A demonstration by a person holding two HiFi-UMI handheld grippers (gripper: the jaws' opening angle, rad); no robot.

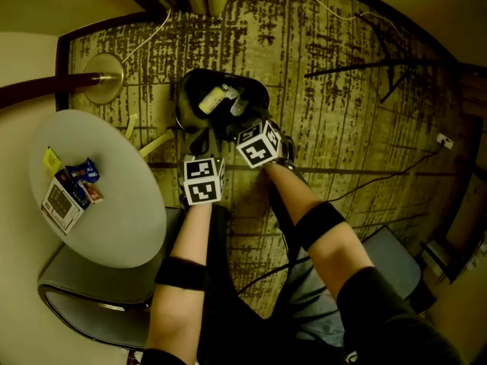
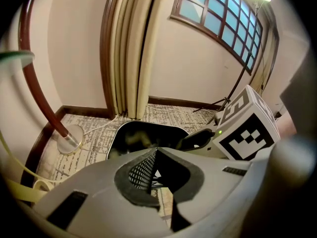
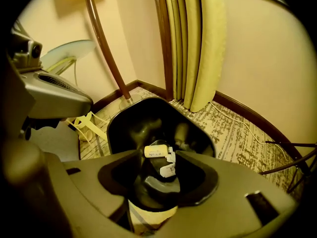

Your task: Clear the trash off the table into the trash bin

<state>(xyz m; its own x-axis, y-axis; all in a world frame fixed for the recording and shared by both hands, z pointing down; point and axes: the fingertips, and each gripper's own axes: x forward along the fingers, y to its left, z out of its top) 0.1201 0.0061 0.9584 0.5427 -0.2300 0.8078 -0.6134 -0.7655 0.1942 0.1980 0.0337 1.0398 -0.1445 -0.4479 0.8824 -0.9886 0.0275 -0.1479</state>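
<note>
The black trash bin stands on the carpet ahead of me. Inside it lie a cream tube and some white scraps. My right gripper hangs over the bin's mouth, its jaws open with nothing between them. Beside it, short of the bin's near rim, my left gripper is shut and empty. On the round white table at left lie a white box, blue packets and a yellow wrapper.
A floor lamp's round base stands left of the bin, with curtains behind. Yellow strips lie on the carpet by the table. A grey chair sits under the table. Cables and tripod legs cross the carpet at right.
</note>
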